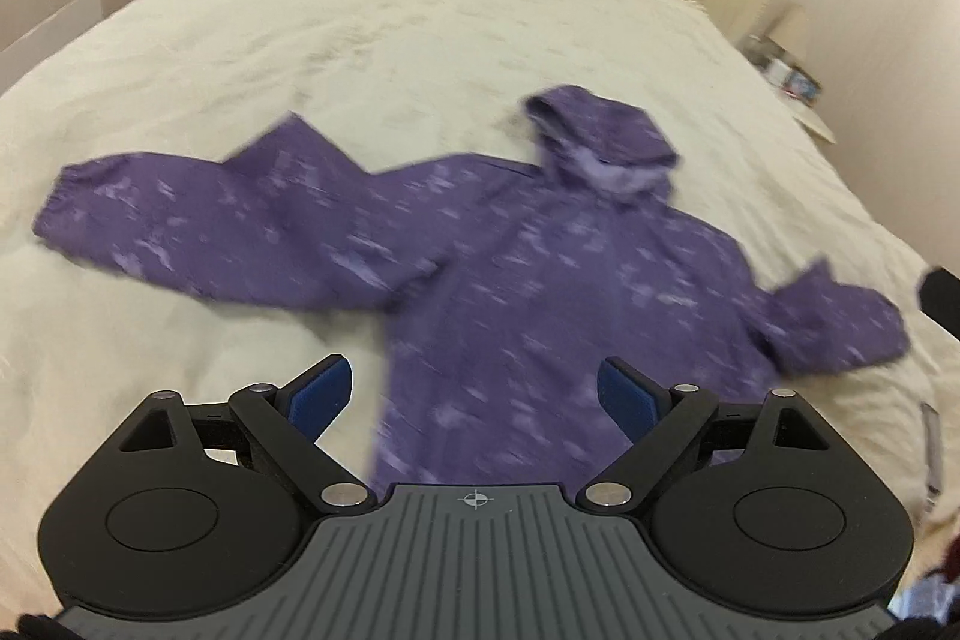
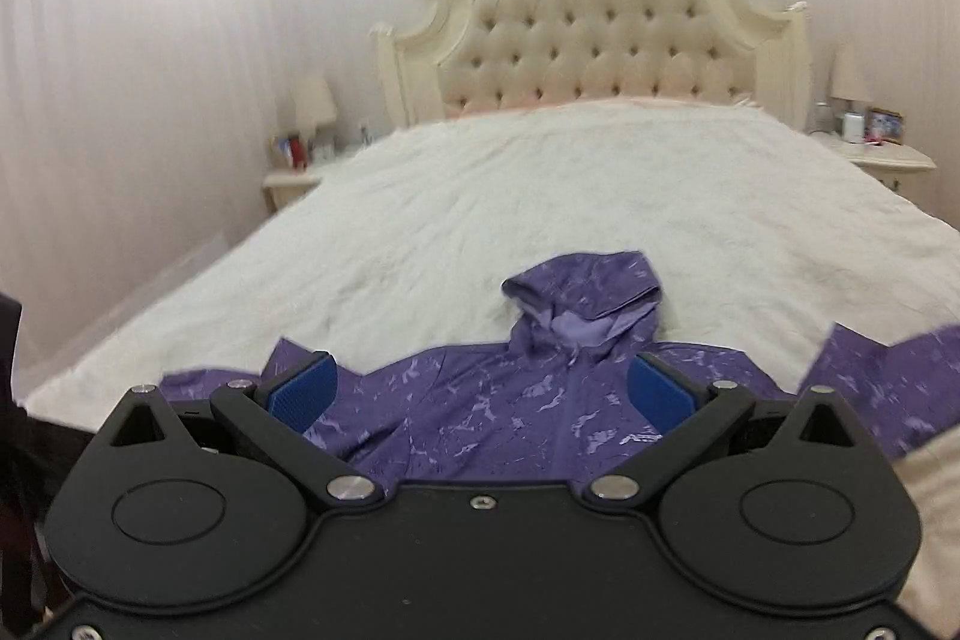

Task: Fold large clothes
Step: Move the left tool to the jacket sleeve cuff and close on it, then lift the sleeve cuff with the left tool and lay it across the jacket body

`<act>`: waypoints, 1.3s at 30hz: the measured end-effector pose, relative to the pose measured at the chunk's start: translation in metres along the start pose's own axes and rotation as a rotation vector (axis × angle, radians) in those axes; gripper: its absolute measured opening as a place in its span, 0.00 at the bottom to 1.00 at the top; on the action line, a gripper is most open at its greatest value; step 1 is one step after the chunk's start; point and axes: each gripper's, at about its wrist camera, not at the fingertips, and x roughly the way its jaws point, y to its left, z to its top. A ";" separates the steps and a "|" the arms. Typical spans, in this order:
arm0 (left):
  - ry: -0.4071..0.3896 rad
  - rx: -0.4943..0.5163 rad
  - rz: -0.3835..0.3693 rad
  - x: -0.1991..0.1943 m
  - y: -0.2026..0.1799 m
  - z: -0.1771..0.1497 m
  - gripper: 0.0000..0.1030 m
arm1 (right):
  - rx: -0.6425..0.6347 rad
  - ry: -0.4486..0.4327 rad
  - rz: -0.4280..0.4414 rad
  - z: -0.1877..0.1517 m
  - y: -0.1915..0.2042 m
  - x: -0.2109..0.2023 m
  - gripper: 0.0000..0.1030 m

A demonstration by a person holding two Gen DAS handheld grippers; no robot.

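Note:
A purple patterned hooded jacket lies spread flat on the cream bed cover, front up, hood toward the headboard, both sleeves out to the sides. My left gripper is open and empty, hovering above the jacket's lower body near its left edge. The jacket also shows in the right wrist view, with its hood beyond. My right gripper is open and empty, held above the jacket's chest. The jacket's hem is hidden under both grippers.
A tufted cream headboard stands at the far end of the bed. Nightstands with lamps and small items sit on the left and right. The bed's near edge lies just under the grippers.

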 end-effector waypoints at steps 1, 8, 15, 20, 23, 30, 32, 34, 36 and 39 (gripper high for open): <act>-0.003 -0.007 0.017 0.006 0.011 0.006 0.87 | -0.007 0.016 0.004 0.002 0.003 0.009 0.99; -0.016 -0.100 0.118 0.044 0.102 0.035 0.87 | 0.003 0.137 0.040 0.012 0.022 0.062 0.99; -0.039 -0.166 0.219 0.076 0.195 0.060 0.87 | 0.013 0.248 0.033 0.012 0.040 0.106 0.99; -0.016 -0.204 0.271 0.103 0.243 0.064 0.87 | 0.007 0.290 0.030 0.016 0.053 0.133 0.99; 0.008 -0.224 0.265 0.119 0.259 0.061 0.87 | 0.000 0.320 0.037 0.017 0.062 0.148 0.99; -0.019 -0.314 0.199 0.135 0.284 0.054 0.86 | -0.028 0.378 0.062 0.012 0.079 0.170 0.99; -0.024 -0.368 0.191 0.134 0.290 0.055 0.86 | -0.040 0.391 0.070 0.010 0.082 0.172 0.99; -0.028 -0.406 0.182 0.134 0.295 0.058 0.81 | -0.050 0.400 0.077 0.008 0.084 0.173 0.99; -0.050 -0.414 0.193 0.131 0.295 0.060 0.28 | -0.052 0.405 0.079 0.007 0.085 0.171 0.99; -0.096 -0.426 0.185 0.118 0.290 0.064 0.13 | -0.054 0.409 0.084 0.003 0.081 0.169 0.99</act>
